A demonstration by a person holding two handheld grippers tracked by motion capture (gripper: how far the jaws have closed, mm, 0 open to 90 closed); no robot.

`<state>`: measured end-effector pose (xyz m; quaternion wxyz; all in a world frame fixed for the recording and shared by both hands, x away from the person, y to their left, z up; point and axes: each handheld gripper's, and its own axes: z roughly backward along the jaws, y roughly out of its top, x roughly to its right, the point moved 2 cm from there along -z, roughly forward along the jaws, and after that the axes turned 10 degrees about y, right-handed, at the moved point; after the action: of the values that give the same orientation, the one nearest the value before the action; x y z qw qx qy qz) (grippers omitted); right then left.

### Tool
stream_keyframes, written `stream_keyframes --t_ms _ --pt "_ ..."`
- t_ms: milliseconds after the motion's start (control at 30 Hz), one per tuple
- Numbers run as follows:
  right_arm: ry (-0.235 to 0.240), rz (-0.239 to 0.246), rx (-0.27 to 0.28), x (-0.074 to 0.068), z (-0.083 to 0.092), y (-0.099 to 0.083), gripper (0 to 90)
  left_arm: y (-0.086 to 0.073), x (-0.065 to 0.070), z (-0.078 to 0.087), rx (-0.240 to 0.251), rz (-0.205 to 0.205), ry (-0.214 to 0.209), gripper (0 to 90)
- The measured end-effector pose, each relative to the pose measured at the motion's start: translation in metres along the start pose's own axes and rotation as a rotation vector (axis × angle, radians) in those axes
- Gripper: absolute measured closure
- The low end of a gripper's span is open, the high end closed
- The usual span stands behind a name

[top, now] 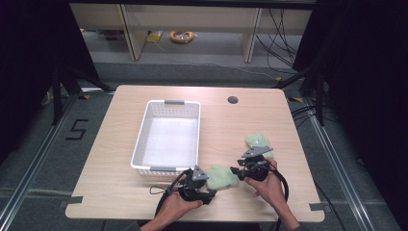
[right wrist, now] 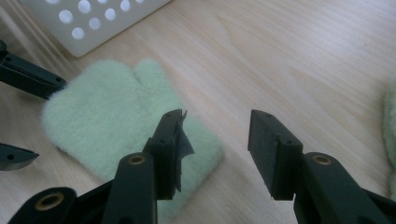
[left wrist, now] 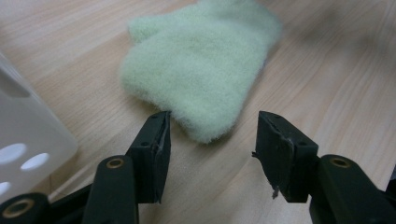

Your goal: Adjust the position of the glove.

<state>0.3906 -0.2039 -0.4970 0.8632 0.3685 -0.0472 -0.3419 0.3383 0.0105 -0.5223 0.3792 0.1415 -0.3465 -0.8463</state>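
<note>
Near desk edge: pale green fleece mitten (top: 222,177) lies flat at 5 o'clock from the white basket (top: 168,169).
Jaws: your left gripper (left wrist: 212,140) and right gripper (right wrist: 215,149) stand open, pads not pressing.
Risk: closing now may pinch only fluff, so the mitten slips.
Hands: both low, angled inward.

From my remote seat I saw a fluffy, pale green fleece mitten (left wrist: 201,70), its nap soft and matt. The desk (top: 120,192) looked like light wood-grain laminate, smooth with a faint sheen. The basket (top: 185,108) at its eleven o'clock was white perforated plastic, smooth and slightly glossy. Both grippers' jaws were matt black plastic, their pads rough, one pad's facing frayed at the edge.
</note>
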Motion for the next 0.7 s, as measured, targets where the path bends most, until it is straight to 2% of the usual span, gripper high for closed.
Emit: stream_keyframes --t_ms 33,67,100,133,167,200,233,267,300,333,367,400,433,467,533,567,600,700 --pt "-0.011 0.012 0.036 0.001 -0.004 -0.001 56.1 0.0 0.0 0.0 0.0 0.0 0.0 46.0" --pt "-0.011 0.012 0.036 0.001 -0.004 -0.001 56.1 0.001 0.001 -0.001 0.012 0.005 0.018 46.0" --pt "0.004 0.009 -0.011 0.002 -0.003 0.0 55.8 0.002 0.001 -0.002 0.015 -0.014 0.028 46.9" --pt "0.026 -0.006 0.004 0.003 -0.005 0.0 55.8 0.002 0.001 -0.003 0.011 -0.016 0.036 49.0" --pt "0.056 -0.049 0.022 0.003 -0.007 -0.001 56.0 0.003 0.001 -0.003 0.013 -0.012 0.024 51.2" --pt "0.06 -0.066 0.012 0.005 -0.007 -0.001 56.2 0.004 0.001 -0.004 0.015 -0.033 0.024 53.6" --pt "0.039 -0.046 0.016 0.007 -0.009 -0.001 56.4 0.004 0.001 -0.004 0.015 -0.033 0.024 56.8" --pt "0.041 -0.06 -0.002 0.007 -0.009 -0.002 57.3 0.004 0.001 -0.005 0.015 -0.038 0.025 59.2" --pt "0.047 -0.056 0.009 0.009 -0.011 -0.003 60.2 0.003 0.001 -0.006 0.011 -0.038 0.022 61.9" --pt "0.079 -0.081 0.007 0.009 -0.012 -0.004 62.7 0.003 0.002 -0.006 0.015 -0.028 0.023 64.5" --pt "0.079 -0.081 0.007 0.009 -0.012 -0.004 62.7 0.003 0.002 -0.006 0.015 -0.028 0.023 66.4" --pt "0.083 -0.086 -0.006 0.011 -0.013 -0.007 63.8 0.004 0.0 -0.006 0.013 -0.056 0.03 66.4" --pt "0.1 -0.116 0.005 0.012 -0.014 -0.009 65.9 0.003 0.001 -0.006 0.013 -0.034 0.027 69.2" --pt "0.117 -0.127 0.028 0.013 -0.015 -0.01 70.1 0.003 0.0 -0.005 0.023 -0.059 0.022 73.3" --pt "0.113 -0.124 0.019 0.012 -0.012 -0.01 76.0 0.003 0.0 -0.004 0.028 -0.05 0.018 76.4" --pt "0.116 -0.123 0.035 0.011 -0.012 -0.011 79.5 0.003 0.001 -0.003 0.026 -0.036 0.024 77.5" --pt "0.118 -0.114 0.02 0.01 -0.01 -0.011 81.2 0.004 0.001 -0.002 0.031 -0.04 0.018 78.4" --pt "0.123 -0.095 0.031 0.007 -0.007 -0.011 83.2 0.005 0.001 0.003 0.043 -0.054 0.002 80.3"
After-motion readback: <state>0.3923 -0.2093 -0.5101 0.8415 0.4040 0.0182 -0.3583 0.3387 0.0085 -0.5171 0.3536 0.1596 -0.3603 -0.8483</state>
